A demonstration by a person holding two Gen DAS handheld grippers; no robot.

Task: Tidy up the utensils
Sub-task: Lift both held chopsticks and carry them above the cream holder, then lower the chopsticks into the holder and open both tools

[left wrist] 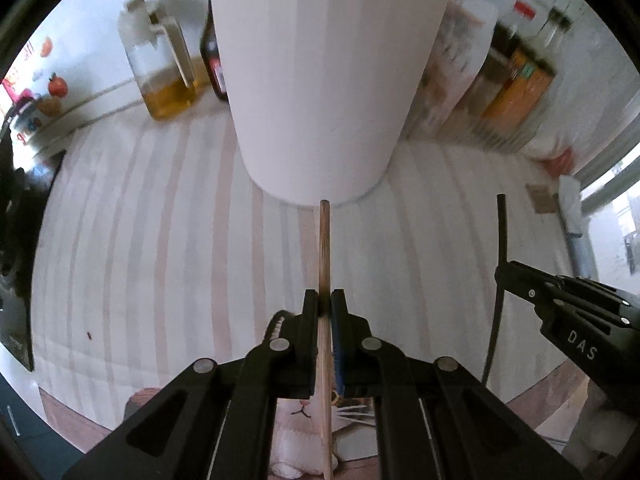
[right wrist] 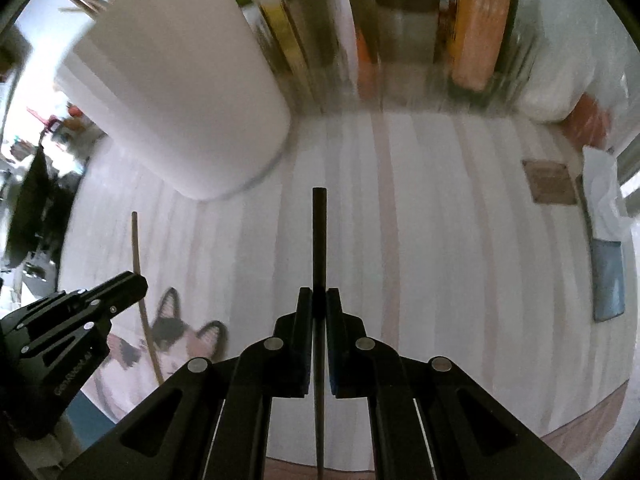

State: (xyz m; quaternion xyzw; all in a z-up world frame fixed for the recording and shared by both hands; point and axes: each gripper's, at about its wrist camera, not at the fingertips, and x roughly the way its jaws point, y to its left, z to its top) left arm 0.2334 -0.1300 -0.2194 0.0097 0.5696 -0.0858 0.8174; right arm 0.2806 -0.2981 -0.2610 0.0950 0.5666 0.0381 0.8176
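Left hand-held gripper (left wrist: 324, 300) clamps a wooden chopstick (left wrist: 325, 248), right hand-held gripper (right wrist: 319, 300) clamps a black chopstick (right wrist: 319, 240); each should likely clear the white holder (left wrist: 320, 80) rim on the far side, tip vertical, then release.

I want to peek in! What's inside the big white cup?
The white cup already holds some wooden sticks; only their tips poke above the rim. Everything lower down is hidden by the cup's wall, so I cannot tell what else is inside.
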